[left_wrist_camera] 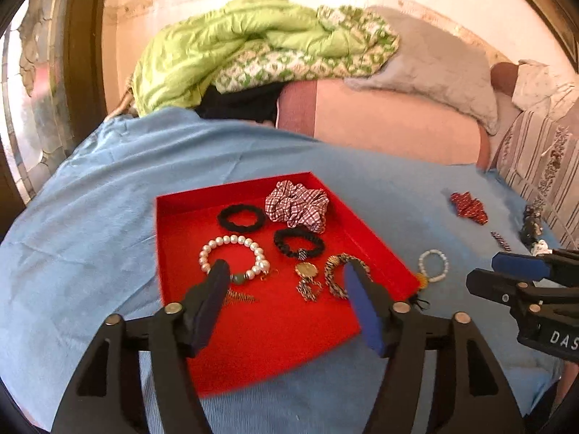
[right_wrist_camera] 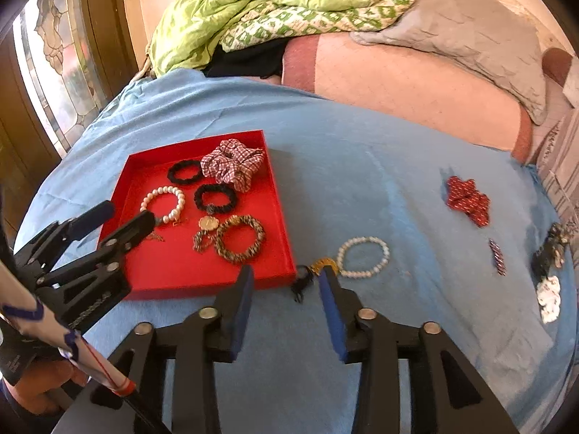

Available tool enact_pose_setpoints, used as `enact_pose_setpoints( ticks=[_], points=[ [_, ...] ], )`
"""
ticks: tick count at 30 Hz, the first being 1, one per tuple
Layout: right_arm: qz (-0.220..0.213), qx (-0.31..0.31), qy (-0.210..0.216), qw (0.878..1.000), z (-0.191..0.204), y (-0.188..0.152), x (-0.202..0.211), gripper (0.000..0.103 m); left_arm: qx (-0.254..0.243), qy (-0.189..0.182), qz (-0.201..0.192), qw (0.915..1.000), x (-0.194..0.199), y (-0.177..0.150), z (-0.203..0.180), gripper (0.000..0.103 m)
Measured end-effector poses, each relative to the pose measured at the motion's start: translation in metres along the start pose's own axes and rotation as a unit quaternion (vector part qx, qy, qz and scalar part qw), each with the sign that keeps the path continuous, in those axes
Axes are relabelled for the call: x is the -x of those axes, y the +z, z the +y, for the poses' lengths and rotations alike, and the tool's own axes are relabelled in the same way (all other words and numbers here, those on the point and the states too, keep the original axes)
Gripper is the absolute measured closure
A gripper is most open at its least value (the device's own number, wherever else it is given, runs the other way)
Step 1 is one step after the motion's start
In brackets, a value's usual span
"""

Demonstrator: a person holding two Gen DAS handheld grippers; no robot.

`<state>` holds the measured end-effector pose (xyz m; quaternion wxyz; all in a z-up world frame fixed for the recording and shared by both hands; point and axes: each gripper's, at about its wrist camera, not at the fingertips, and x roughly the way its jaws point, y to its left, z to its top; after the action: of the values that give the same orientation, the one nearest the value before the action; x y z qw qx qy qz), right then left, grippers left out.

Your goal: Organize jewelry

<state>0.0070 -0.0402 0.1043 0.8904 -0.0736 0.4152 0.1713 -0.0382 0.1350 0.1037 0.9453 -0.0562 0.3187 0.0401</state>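
Right wrist view: right gripper (right_wrist_camera: pixel 286 276) spread, empty, near black charm (right_wrist_camera: pixel 301 282) beside tray (right_wrist_camera: pixel 286 231). Left gripper (left_wrist_camera: pixel 286 275) spread. Risk: fingers snagging tray wall, shifting contents.
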Motion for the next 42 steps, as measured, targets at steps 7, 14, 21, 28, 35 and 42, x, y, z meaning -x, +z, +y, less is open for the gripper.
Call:
enact_pose_setpoints(
  ticks=[7, 14, 21, 28, 35, 42],
  points=[
    [-0.033, 0.021, -0.025, 0.999, 0.003, -0.034, 0.046, 0.044, 0.012, 0.026, -0.048, 0.9984, 0.072, -0.023, -0.008, 0.01],
    [-0.07, 0.04, -0.053, 0.995, 0.015, -0.064, 0.088, 0.027, 0.004, 0.09, -0.07, 0.9935, 0.128, -0.048, -0.012, 0.004],
    [-0.092, 0.066, -0.07, 0.991, 0.031, -0.084, 0.109, 0.015, -0.004, 0.143, -0.101, 0.9846, 0.165, -0.054, -0.019, 0.001],
    [-0.09, 0.066, -0.073, 0.991, 0.03, -0.086, 0.109, 0.015, 0.004, 0.139, -0.084, 0.9868, 0.172, -0.056, -0.018, 0.001],
    [-0.087, 0.071, -0.07, 0.991, 0.034, -0.087, 0.108, 0.015, 0.018, 0.092, -0.096, 0.991, 0.176, -0.06, -0.008, 0.001],
    [-0.087, 0.079, -0.072, 0.99, 0.041, -0.087, 0.107, 0.015, 0.017, 0.119, -0.072, 0.9901, 0.165, -0.061, -0.002, 0.001]
  ],
)
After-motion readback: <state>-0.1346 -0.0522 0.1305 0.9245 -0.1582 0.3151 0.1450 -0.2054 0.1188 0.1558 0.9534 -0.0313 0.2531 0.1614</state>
